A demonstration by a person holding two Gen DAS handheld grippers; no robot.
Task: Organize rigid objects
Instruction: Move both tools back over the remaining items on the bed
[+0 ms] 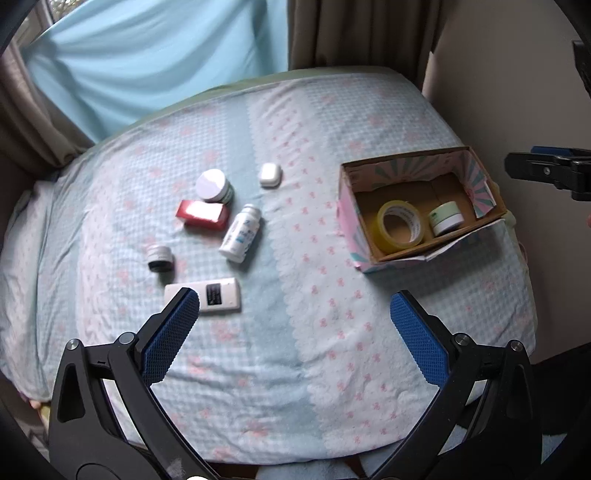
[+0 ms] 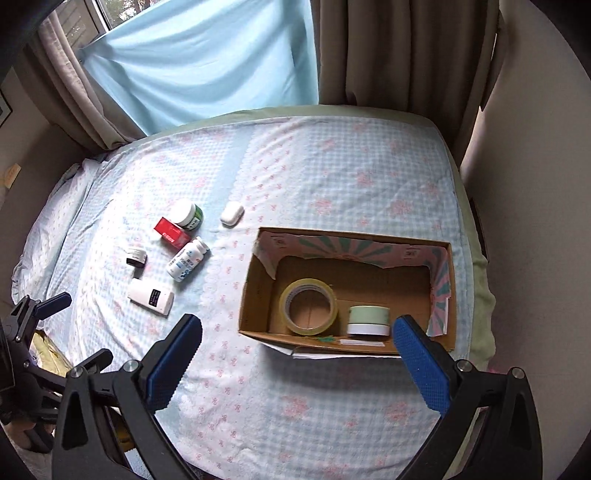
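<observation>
Both grippers, left gripper (image 1: pixel 294 317) and right gripper (image 2: pixel 297 341), hold jaws apart, empty; only the right view shows the window (image 2: pixel 88 16) at 11 o'clock.

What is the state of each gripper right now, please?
Left gripper: open, holding nothing, above the bed.
Right gripper: open, holding nothing, near the cardboard box.

A bed (image 2: pixel 332 177) fills the middle of the frame, spread with a pale blue checked sheet dotted with pink bows. Along the top hang brown curtains (image 2: pixel 399 48), and a light blue cloth (image 2: pixel 207 62) covers the window (image 2: pixel 79 16), upper left.
</observation>
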